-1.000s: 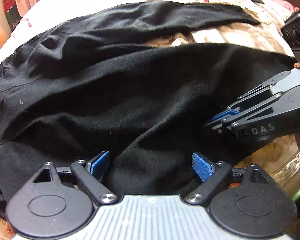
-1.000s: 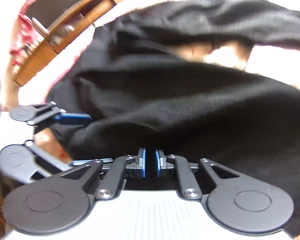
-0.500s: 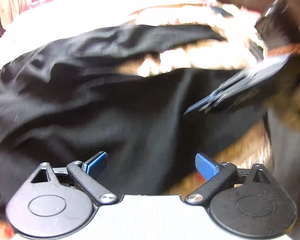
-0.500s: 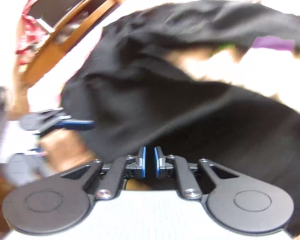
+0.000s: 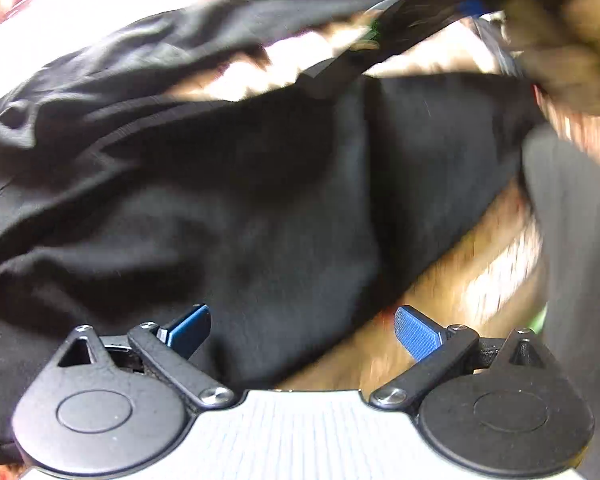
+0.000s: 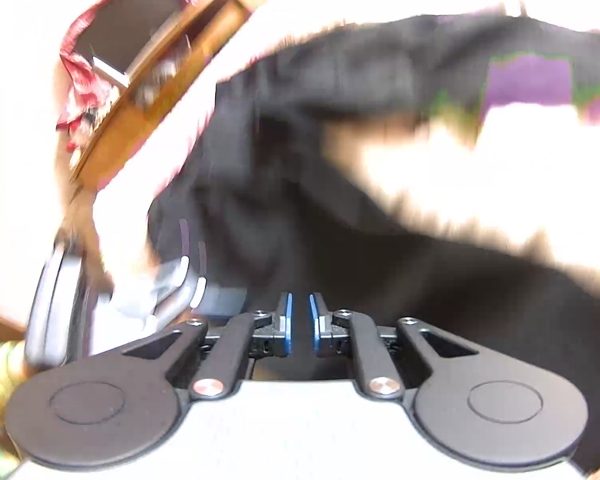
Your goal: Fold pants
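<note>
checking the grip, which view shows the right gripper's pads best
The right wrist view: the right gripper shows both blue pads nearly together on the black pants. The left wrist view shows only a blurred streak of it.

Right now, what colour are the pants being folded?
Plain black pants, no pattern visible; the left wrist view shows them best.

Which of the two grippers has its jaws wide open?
The left gripper: its blue pads stand far apart over the pants, clamping nothing. The right gripper has its pads nearly together, pinching that fabric.
</note>
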A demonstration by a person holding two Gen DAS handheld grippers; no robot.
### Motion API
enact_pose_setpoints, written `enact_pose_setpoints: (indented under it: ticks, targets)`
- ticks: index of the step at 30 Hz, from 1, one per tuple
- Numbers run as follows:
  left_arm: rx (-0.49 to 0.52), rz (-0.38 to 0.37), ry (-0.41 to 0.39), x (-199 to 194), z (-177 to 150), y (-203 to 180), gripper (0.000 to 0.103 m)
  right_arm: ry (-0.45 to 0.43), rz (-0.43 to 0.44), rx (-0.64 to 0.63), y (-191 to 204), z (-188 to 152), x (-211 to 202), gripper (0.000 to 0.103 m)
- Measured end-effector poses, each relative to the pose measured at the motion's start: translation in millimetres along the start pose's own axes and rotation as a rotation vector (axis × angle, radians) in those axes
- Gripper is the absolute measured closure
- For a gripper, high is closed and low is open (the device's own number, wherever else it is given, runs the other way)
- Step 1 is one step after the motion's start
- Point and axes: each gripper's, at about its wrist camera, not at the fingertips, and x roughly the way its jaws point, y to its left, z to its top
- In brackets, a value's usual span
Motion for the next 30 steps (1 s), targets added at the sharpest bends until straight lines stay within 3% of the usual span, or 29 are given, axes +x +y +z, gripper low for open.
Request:
enact_pose_setpoints:
  ticks: [2,3,5,10,13,18,23,30]
  targets:
    - [-0.020,0.002,-0.062,-3.4,6.2,1.5,0.000,0.027,-0.076,-0.094,-1.1,22.8,34.4,0.090]
    - [-0.025,0.003,-0.085,-2.1,8.5,1.2,0.000,0.084,-0.091,-0.105,-10.2,27.7,45.8,0.090]
    - [-0.030,-0.016,-0.090,6.6,6.9,2.5,0.000,0.181,-0.075,-0.117,-12.1,27.1,67.3,0.090]
    - [-0.012,-0.062,-0.067,25.6,-0.6,-2.6,0.000,0.254,-0.033,-0.203,9.0,23.3,84.7,0.089]
    - [0.003,-0.070,-0.063,30.3,-3.8,-10.6,0.000,0.259,-0.083,-0.238,9.9,18.3,100.4,0.091]
    - [-0.015,-0.080,-0.072,31.0,-2.8,-13.4,0.000,0.242,-0.010,-0.185,10.4,20.4,89.7,0.082]
    - [0.034,-0.050,-0.064,35.1,-7.9,-28.8,0.000,0.235,-0.062,-0.254,22.4,18.6,97.0,0.081]
    - [0.029,-0.054,-0.068,37.3,-16.2,-26.2,0.000,0.231,-0.062,-0.242,23.8,12.1,94.9,0.078]
